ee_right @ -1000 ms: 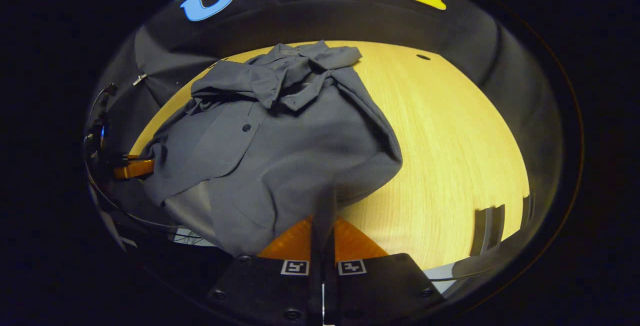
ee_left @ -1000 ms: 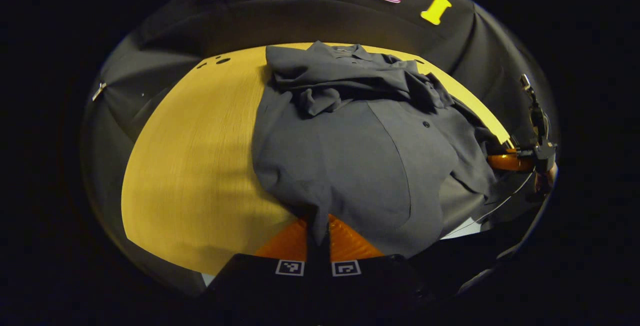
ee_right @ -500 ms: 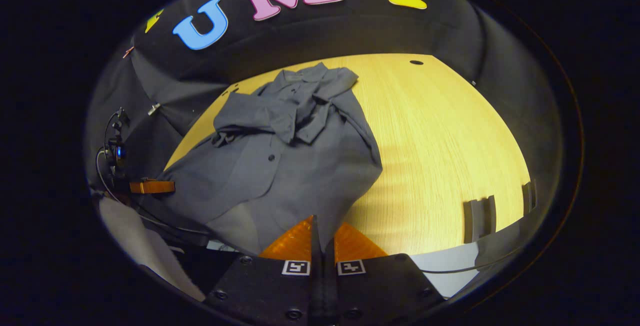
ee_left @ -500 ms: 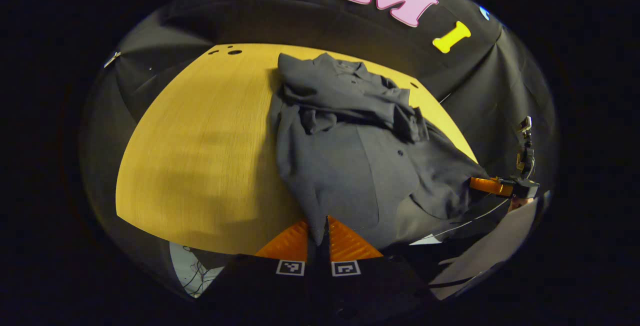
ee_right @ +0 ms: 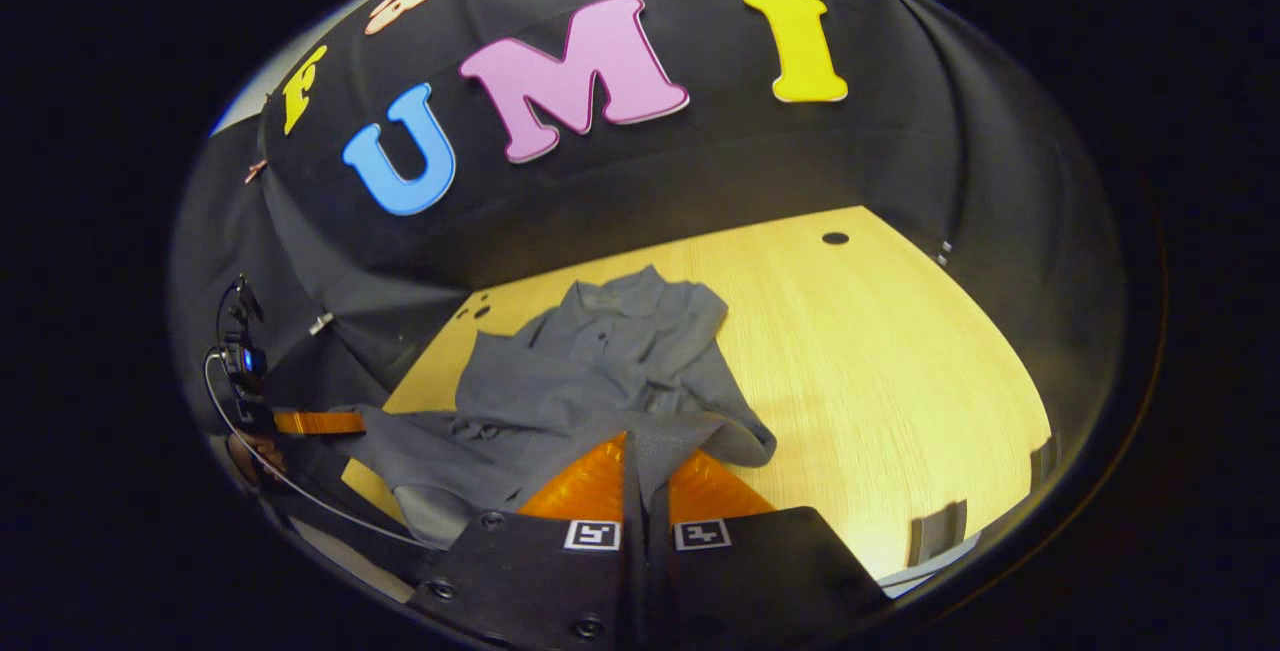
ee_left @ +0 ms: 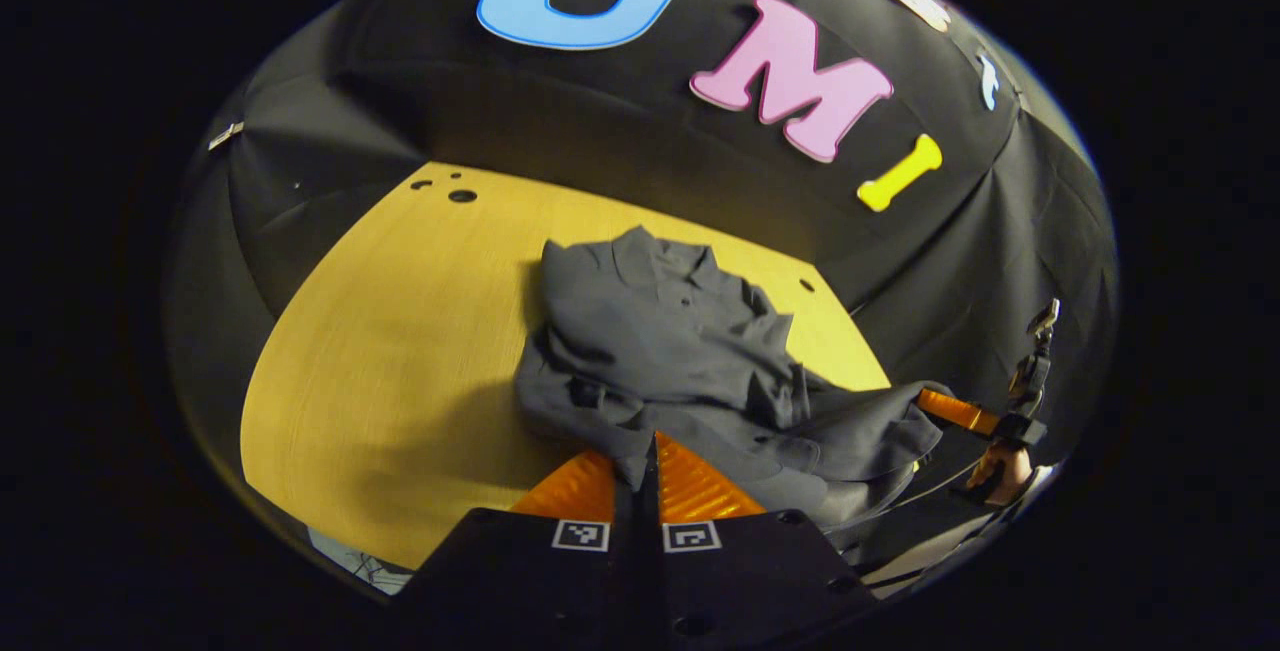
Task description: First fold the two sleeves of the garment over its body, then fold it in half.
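In the left gripper view the left gripper [ee_left: 637, 466] has its two fingers pressed together on a pinch of grey cloth, the near hem of the garment [ee_left: 670, 351]; the cloth runs down into the seam between the fingers, so how deep the grip goes is hidden. In the right gripper view the right gripper [ee_right: 640, 471] is likewise clamped on a fold of the same hem, and the fabric drapes over both fingertips and covers their ends.

The garment, a dark grey collared shirt, lies on the wooden table [ee_left: 400, 331], its collar at the far end toward the black cloth wall [ee_left: 620, 151], and its near hem is lifted off the table between the two grippers. The sleeves look bunched across the chest, but the folds are too dark to tell one from the other.

The left gripper view takes in the other gripper far off at the right edge, gripping the hem, with part of a hand [ee_left: 1000, 466] beneath it; that hand is small and partly cut off. The right gripper view has the left gripper small at its left edge, a cable looping below it, and two dark upright pieces [ee_right: 940, 529] at the table's near right edge, too blurred to identify
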`<state>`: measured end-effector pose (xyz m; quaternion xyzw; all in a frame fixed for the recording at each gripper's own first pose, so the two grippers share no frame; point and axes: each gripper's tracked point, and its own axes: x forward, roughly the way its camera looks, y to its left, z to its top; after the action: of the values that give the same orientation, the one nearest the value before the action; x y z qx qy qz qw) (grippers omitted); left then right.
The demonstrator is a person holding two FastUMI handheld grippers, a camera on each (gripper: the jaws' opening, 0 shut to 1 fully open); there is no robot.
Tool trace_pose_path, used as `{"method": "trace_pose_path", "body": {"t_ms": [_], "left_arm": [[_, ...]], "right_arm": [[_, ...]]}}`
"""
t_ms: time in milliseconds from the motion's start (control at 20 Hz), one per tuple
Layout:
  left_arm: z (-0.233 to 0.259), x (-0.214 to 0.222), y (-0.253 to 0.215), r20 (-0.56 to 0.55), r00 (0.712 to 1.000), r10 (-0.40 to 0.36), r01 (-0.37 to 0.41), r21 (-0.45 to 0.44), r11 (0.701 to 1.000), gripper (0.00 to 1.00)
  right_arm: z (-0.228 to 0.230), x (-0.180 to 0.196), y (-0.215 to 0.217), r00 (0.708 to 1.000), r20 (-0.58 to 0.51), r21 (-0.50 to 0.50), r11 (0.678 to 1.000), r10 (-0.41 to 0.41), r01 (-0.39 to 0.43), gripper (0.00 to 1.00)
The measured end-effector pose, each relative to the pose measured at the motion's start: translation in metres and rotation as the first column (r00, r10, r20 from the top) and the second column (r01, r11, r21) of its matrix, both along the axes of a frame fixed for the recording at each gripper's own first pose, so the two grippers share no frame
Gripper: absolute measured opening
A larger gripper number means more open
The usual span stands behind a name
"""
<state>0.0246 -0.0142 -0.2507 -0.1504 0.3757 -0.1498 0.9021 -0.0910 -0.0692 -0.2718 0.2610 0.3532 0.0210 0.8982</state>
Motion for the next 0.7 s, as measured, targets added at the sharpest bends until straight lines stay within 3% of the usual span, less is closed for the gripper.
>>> {"method": "trace_pose_path", "body": {"t_ms": [350, 700], "left_arm": [[0.033, 0.096, -0.001, 0.116, 0.991, 0.065, -0.060, -0.043, 0.997, 0.05], [0.029, 0.181, -0.004, 0.163, 0.982, 0.092, -0.087, -0.036, 0.996, 0.05]], "right_arm": [[0.011, 0.095, -0.023, 0.989, 0.120, -0.008, 0.996, -0.084, 0.086, 0.05], [-0.017, 0.157, -0.037, 0.984, 0.132, -0.031, 0.992, -0.120, 0.125, 0.05]]}}
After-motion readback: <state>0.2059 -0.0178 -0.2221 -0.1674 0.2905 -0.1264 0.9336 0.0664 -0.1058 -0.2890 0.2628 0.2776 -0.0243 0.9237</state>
